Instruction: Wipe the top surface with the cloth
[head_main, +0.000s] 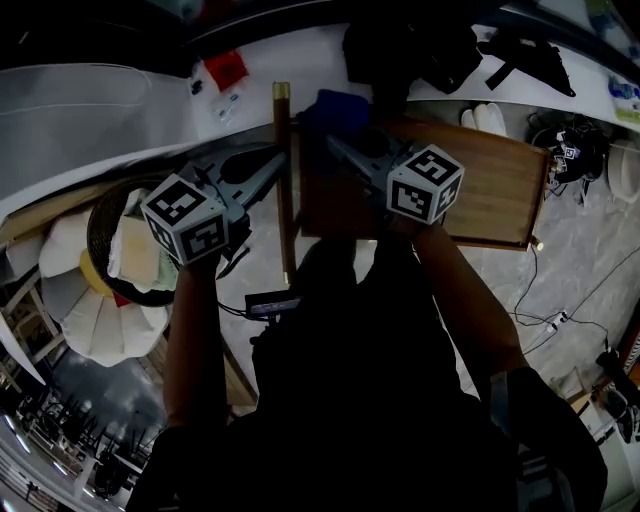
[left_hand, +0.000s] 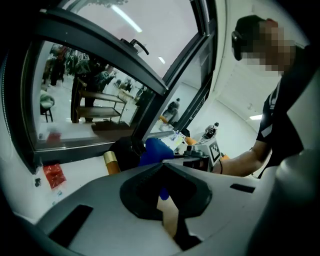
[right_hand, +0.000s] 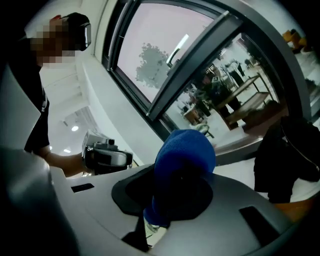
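Forearms (head_main: 190, 330) reach away from the camera, each ending at 1 tool. Right gripper (right_hand: 172, 210) has its 2 jaws clamped on the blue cloth (right_hand: 185, 155), which bulges up and forward out of them in a rounded wad. In the head view that wad sits at the jaw tips, over the far left part of the wooden top surface (head_main: 490, 185); whether it touches the wood I cannot tell. Most of the bare board stretches away to this gripper's right. Left gripper (head_main: 272, 168) is just to the left of it, jaws drawn together with nothing between them. A thin wooden rod (head_main: 284, 190) with a brass-coloured end runs across just ahead of its tips. To the left of its marker cube stands a round basket (head_main: 92, 235) of folded fabric. Beyond both tools, a red packet (head_main: 228, 68) lies on the white sill (head_main: 120, 110).
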